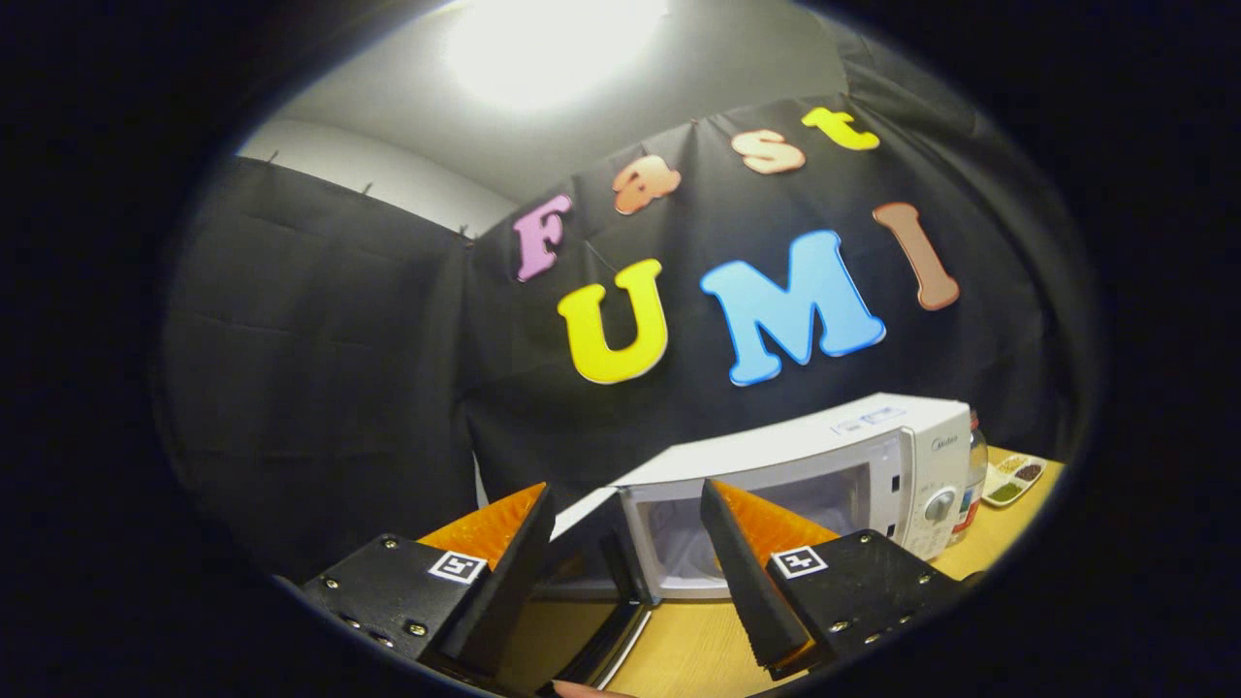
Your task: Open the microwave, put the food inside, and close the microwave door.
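One tool point(628, 528) is present, its two fingers point(747, 572) spread wide apart with nothing between them; neither finger touches any object.

One white microwave point(824, 456) stands on the wooden table point(698, 650), just beyond the fingers and slightly toward the right finger. Its one door point(591, 572) is swung open to the left, hanging in the gap between the two fingers, with its dark inner face turned toward the cavity. The cavity is pale and lit; whether anything lies inside cannot be told from this angle. One round dial point(938, 504) sits on the control panel at the microwave's right end.

Beside the microwave's right end, one bottle point(971, 485) with a dark cap stands close against the casing. Further right lies one white divided dish point(1013, 478); three compartments with differently coloured contents can be counted, green, brown and pale.

The food for the task cannot be identified with certainty.
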`<action>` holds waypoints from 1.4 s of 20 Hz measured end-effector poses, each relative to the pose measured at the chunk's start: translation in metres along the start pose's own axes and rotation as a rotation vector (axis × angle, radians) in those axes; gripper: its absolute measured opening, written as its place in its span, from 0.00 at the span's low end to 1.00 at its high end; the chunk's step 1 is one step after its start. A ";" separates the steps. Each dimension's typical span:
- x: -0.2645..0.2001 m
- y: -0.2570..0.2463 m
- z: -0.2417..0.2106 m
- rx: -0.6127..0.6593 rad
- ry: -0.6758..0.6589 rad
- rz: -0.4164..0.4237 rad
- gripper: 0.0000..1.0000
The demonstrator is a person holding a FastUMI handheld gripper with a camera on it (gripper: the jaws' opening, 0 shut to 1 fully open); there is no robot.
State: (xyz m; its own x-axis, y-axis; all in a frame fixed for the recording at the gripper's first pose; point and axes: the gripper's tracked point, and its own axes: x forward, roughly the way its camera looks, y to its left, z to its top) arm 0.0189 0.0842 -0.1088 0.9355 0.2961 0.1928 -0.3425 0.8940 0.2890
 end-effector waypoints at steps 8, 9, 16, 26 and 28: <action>-0.084 0.157 -0.033 -0.080 0.126 0.484 0.85; -0.092 0.162 -0.044 -0.088 0.157 0.508 0.68; -0.092 0.161 -0.141 -0.141 0.362 0.467 0.28; -0.090 0.121 -0.214 -0.185 0.479 0.306 0.05; -0.092 0.108 -0.204 -0.195 0.450 0.251 0.05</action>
State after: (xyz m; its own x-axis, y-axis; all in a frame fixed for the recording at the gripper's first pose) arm -0.0864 0.2223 -0.2867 0.7868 0.5843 -0.1985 -0.5772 0.8106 0.0982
